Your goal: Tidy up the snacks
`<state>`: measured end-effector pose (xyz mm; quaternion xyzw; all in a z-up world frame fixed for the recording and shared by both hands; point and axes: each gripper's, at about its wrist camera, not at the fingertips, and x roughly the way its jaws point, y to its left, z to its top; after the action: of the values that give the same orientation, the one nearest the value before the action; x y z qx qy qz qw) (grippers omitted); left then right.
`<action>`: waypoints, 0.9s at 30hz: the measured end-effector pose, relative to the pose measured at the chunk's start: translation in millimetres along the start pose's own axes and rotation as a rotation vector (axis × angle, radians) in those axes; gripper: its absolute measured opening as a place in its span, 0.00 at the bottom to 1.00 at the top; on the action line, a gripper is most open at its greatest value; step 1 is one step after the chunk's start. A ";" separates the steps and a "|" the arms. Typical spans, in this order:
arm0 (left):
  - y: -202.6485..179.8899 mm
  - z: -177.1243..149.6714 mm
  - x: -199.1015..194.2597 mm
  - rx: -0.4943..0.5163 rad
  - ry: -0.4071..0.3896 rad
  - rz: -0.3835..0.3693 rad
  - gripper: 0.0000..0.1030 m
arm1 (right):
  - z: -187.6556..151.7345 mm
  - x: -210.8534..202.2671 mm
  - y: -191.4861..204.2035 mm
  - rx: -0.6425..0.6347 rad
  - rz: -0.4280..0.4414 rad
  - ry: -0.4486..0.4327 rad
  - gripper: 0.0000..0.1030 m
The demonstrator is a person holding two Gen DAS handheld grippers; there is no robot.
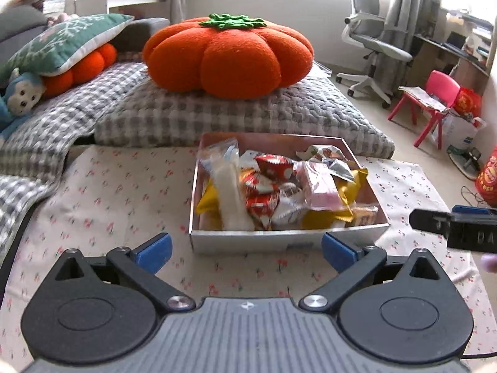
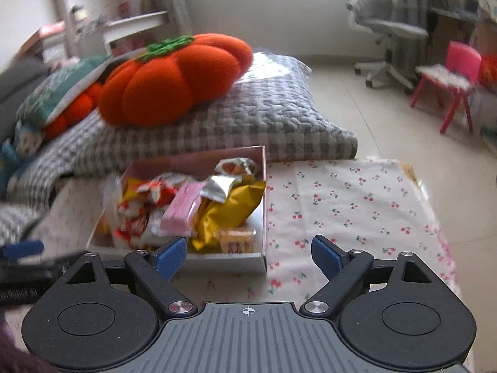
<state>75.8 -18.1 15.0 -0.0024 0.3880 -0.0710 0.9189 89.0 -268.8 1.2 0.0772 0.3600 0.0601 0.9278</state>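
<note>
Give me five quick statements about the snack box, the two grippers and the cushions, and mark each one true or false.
1. The snack box sits on a cherry-print cloth. True.
2. The left gripper is clamped on a snack packet. False: its fingers are spread wide with nothing between them.
3. A pink packet lies among the snacks inside the box. True.
4. The orange pumpkin cushion lies inside the box. False: it rests on a grey checked pillow behind the box.
5. The right gripper holds a yellow packet. False: the gripper is open and empty, and the packet lies in the box.
</note>
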 end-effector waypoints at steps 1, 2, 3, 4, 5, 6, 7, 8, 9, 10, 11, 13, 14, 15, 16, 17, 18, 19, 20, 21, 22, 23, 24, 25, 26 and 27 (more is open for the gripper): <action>-0.1 -2.1 -4.2 -0.003 0.002 0.007 0.99 | -4.3 -5.8 2.0 -0.018 0.002 -0.001 0.90; -0.7 -4.8 -9.1 -0.004 0.002 0.012 1.00 | -8.4 -10.9 2.5 -0.019 0.003 0.000 0.91; -1.7 -7.7 -13.5 -0.001 0.004 0.018 1.00 | -11.8 -14.8 2.6 -0.014 0.001 0.004 0.93; -3.0 -10.0 -17.6 0.005 0.011 0.026 1.00 | -15.3 -18.2 2.3 -0.005 -0.009 0.014 0.93; -4.3 -11.9 -21.8 0.010 0.021 0.037 1.00 | -18.3 -21.3 2.3 0.004 -0.025 0.029 0.93; -5.3 -13.9 -25.2 0.010 0.027 0.047 1.00 | -20.8 -24.1 2.8 0.010 -0.039 0.041 0.93; -6.4 -15.9 -28.9 0.011 0.032 0.056 1.00 | -22.8 -27.0 4.0 0.014 -0.054 0.053 0.93; -7.3 -19.1 -33.3 0.014 0.038 0.067 1.00 | -24.4 -30.0 6.1 0.015 -0.071 0.068 0.93; -8.7 -22.4 -36.8 0.015 0.048 0.081 1.00 | -25.9 -33.7 8.2 0.014 -0.080 0.078 0.93; -10.5 -25.4 -39.3 0.020 0.061 0.087 1.00 | -27.9 -38.5 9.7 0.014 -0.074 0.080 0.93; -12.4 -28.2 -42.2 0.028 0.073 0.091 1.00 | -30.3 -43.0 11.3 0.012 -0.066 0.080 0.93; -13.9 -33.8 -48.8 0.024 0.078 0.102 1.00 | -34.4 -50.1 17.0 -0.006 -0.072 0.094 0.95; -14.1 -35.0 -50.9 0.019 0.076 0.102 1.00 | -37.0 -53.8 20.5 -0.018 -0.076 0.093 0.95; -14.0 -35.7 -52.1 0.015 0.076 0.103 1.00 | -39.3 -56.6 23.3 -0.027 -0.080 0.091 0.95; -13.9 -36.3 -53.6 0.013 0.075 0.106 1.00 | -41.5 -58.8 26.2 -0.038 -0.082 0.088 0.95; -13.7 -37.1 -54.4 0.010 0.073 0.115 1.00 | -44.3 -60.5 29.1 -0.050 -0.085 0.081 0.95; -13.0 -37.5 -54.6 0.005 0.071 0.129 1.00 | -47.1 -61.3 31.3 -0.060 -0.088 0.072 0.95; -12.4 -38.0 -54.5 0.000 0.069 0.142 1.00 | -50.0 -61.2 33.0 -0.068 -0.095 0.066 0.95; -11.2 -37.5 -53.2 -0.008 0.066 0.150 1.00 | -51.6 -60.9 34.0 -0.075 -0.100 0.068 0.95; -11.3 -38.3 -54.4 -0.015 0.063 0.151 1.00 | -53.3 -59.7 34.8 -0.082 -0.103 0.072 0.95; -10.6 -38.1 -53.9 -0.020 0.062 0.147 1.00 | -54.5 -58.3 34.9 -0.083 -0.104 0.074 0.95; -10.0 -37.4 -52.0 -0.021 0.063 0.144 1.00 | -55.1 -56.3 35.5 -0.084 -0.107 0.077 0.95; -10.5 -38.4 -51.7 -0.022 0.065 0.147 1.00 | -55.3 -54.2 36.2 -0.085 -0.108 0.078 0.95; -10.5 -39.1 -50.1 -0.021 0.069 0.149 1.00 | -55.4 -52.5 37.0 -0.088 -0.107 0.078 0.95; -10.8 -39.1 -47.0 -0.018 0.078 0.152 1.00 | -55.4 -50.7 38.2 -0.090 -0.106 0.080 0.95; -11.1 -39.6 -45.5 -0.016 0.085 0.156 1.00 | -55.1 -48.9 39.0 -0.087 -0.106 0.084 0.95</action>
<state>14.8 -21.0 20.4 0.0233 0.4261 0.0039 0.9044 13.7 -233.2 0.5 0.0149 0.3993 0.0298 0.9162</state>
